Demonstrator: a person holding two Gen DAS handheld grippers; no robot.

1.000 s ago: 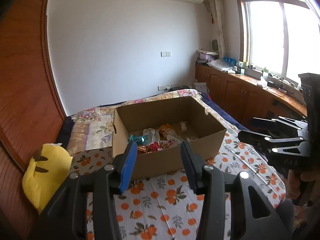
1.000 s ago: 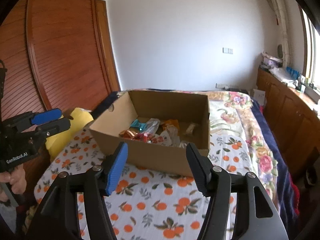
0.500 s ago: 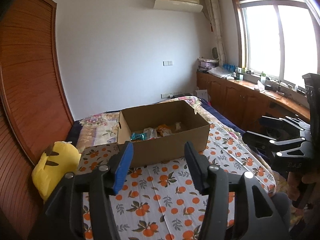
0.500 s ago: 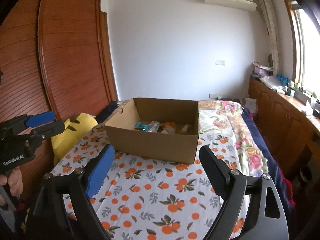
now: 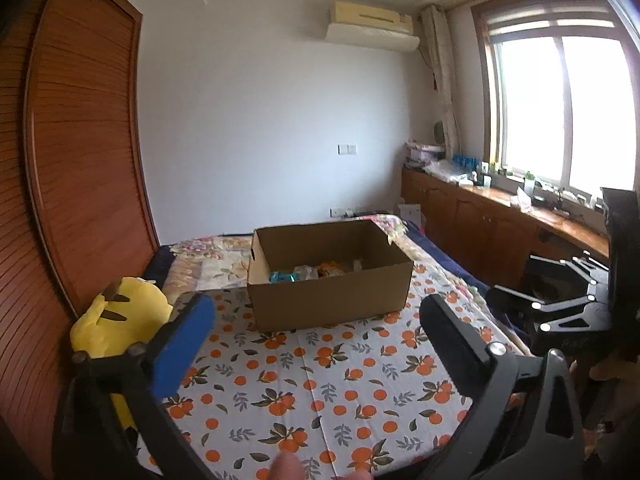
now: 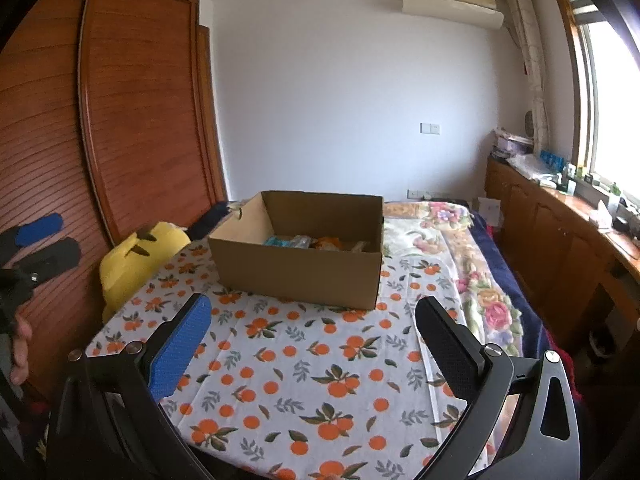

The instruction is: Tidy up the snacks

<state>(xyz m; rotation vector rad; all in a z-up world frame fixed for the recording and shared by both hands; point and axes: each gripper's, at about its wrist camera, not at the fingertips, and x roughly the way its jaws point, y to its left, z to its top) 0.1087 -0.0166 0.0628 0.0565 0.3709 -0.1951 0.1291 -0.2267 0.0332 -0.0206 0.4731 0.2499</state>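
An open cardboard box [image 5: 332, 292] stands on the orange-print cloth [image 5: 320, 384] on the bed; it also shows in the right wrist view [image 6: 296, 272]. Several wrapped snacks [image 5: 308, 272] lie inside it, partly hidden by the front wall, and show in the right wrist view [image 6: 312, 242] too. My left gripper [image 5: 316, 316] is open and empty, held back from the box above the cloth. My right gripper [image 6: 312, 316] is open and empty, also well short of the box. The right gripper shows at the right edge of the left wrist view [image 5: 560, 300].
A yellow plush toy [image 5: 120, 316] lies at the cloth's left edge by the wooden wardrobe [image 5: 72, 184]. A floral quilt [image 6: 448, 232] covers the bed right of and behind the box. A wooden counter [image 5: 500, 216] with clutter runs under the window at right.
Both grippers have pulled back and up from the box, which now looks smaller and farther. Both sets of jaws have opened wider.
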